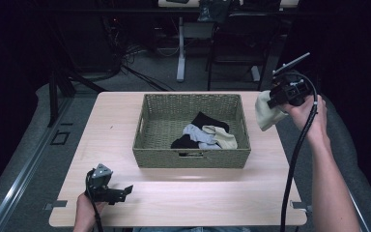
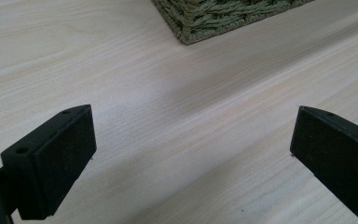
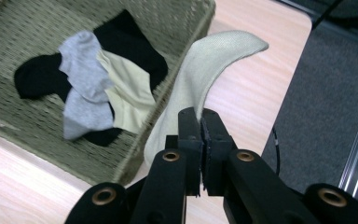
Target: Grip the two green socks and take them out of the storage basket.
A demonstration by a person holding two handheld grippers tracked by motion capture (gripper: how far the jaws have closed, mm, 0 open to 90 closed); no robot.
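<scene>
- The right gripper is clenching its fingers on a cream sock, which is hanging long-axis down, off the bench's right edge.
- The basket is lying to its left.
- The left gripper is resting with fingers released, nothing between them, on the bench.

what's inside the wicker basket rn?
In the wicker basket: black socks, a grey sock and a cream sock piled together. What lies under the pile is covered. The right claw holds another cream sock outside it.
</scene>
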